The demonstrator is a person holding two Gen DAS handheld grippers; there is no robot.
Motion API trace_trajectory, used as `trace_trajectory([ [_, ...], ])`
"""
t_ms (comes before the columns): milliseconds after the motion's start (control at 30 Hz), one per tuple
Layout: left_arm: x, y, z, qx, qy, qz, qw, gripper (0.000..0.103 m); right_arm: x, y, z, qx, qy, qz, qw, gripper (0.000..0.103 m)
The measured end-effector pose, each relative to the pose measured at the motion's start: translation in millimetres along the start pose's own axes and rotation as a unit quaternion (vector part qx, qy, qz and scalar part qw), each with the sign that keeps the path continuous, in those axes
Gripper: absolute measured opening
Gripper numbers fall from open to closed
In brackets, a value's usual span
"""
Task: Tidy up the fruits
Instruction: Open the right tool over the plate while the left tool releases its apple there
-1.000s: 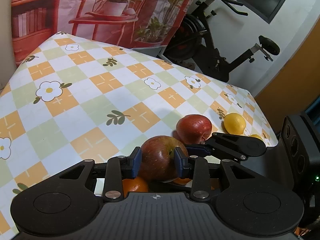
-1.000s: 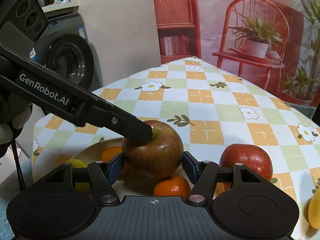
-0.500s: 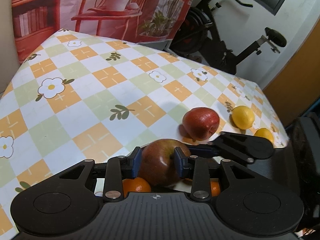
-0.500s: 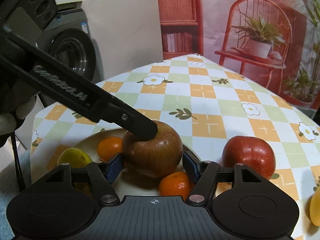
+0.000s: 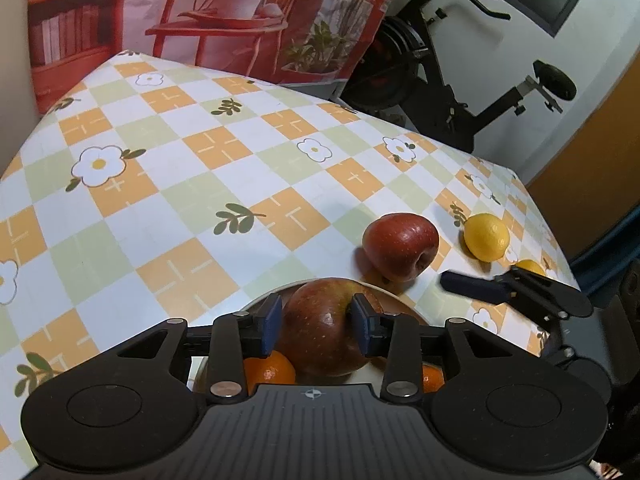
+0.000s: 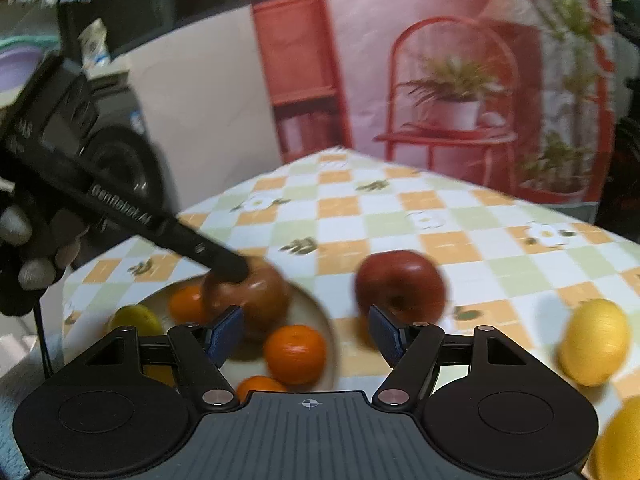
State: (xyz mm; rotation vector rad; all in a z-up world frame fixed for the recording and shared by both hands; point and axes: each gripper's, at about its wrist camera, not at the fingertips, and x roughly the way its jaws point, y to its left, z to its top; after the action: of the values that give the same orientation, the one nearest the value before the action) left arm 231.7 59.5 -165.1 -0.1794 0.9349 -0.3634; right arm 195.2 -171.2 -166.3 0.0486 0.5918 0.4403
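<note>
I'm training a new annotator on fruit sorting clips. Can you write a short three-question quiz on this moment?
1. True or false: the plate already holds small oranges.
2. Which fruit sits between the left gripper's pads?
A. a lemon
B. the brownish apple
C. a banana
3. Fill in: the red apple lies on the ____, beside the plate.

Key: 1 true. 2 B; the jaws are opening around that apple, which sits on the plate. 3 tablecloth; the lemon lies there too. The right gripper is open and empty.
</note>
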Motion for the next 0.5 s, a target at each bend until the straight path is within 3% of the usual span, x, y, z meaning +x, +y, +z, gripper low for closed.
trace_trajectory([
  [300,0.8,-0.5,0.3,-0.028,-0.006,0.008,0.9996,0.043,-9.0,-47.9,-15.9,0.048,-0.030,-0.093,0.994,0.065],
  [500,1.9,-7.5,5.0,-0.021,-0.007,0.028,0.9994,0.043,0.6,-60.1,-22.0,0.043,-0.025,-0.117,0.992,0.065],
])
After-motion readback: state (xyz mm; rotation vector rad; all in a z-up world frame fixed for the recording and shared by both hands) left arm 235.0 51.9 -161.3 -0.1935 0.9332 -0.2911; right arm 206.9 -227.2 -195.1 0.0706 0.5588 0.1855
